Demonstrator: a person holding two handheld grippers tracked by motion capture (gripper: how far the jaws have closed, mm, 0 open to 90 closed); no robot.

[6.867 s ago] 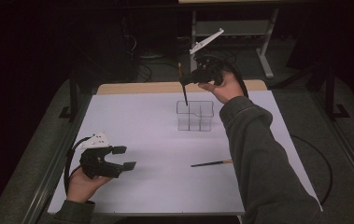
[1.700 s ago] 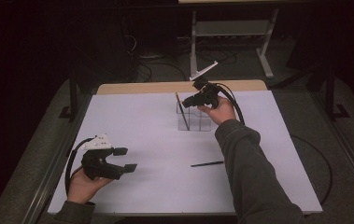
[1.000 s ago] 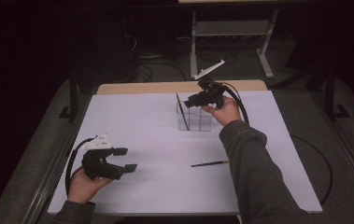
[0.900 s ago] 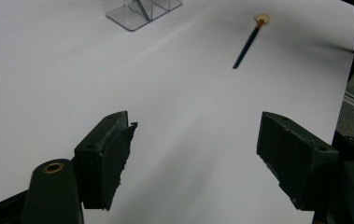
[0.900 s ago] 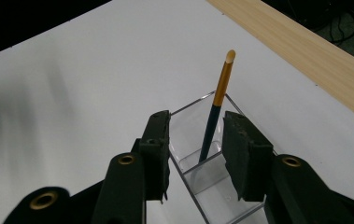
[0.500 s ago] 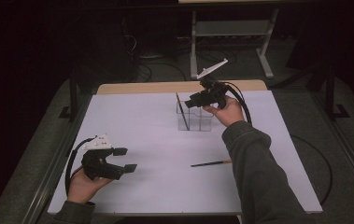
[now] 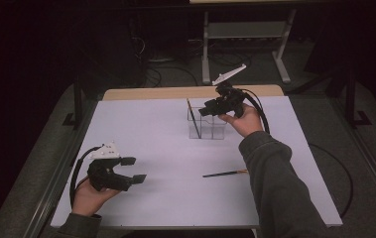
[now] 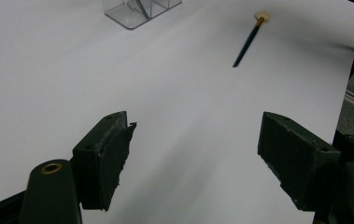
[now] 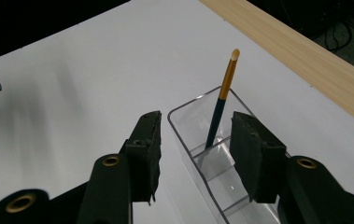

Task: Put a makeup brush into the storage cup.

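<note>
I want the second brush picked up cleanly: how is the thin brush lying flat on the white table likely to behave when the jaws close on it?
The brush looks thin, straight and stiff, so it probably lifts without bending. It seems light. Its slim round handle lies flat on the smooth table, so it may roll or slide away if nudged.

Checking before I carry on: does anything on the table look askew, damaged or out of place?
One brush lies loose on the white table, apart from the clear organizer, while the other brush leans tilted in an end compartment. The left gripper shows a ragged, frayed pad edge. Nothing spilled.
</note>
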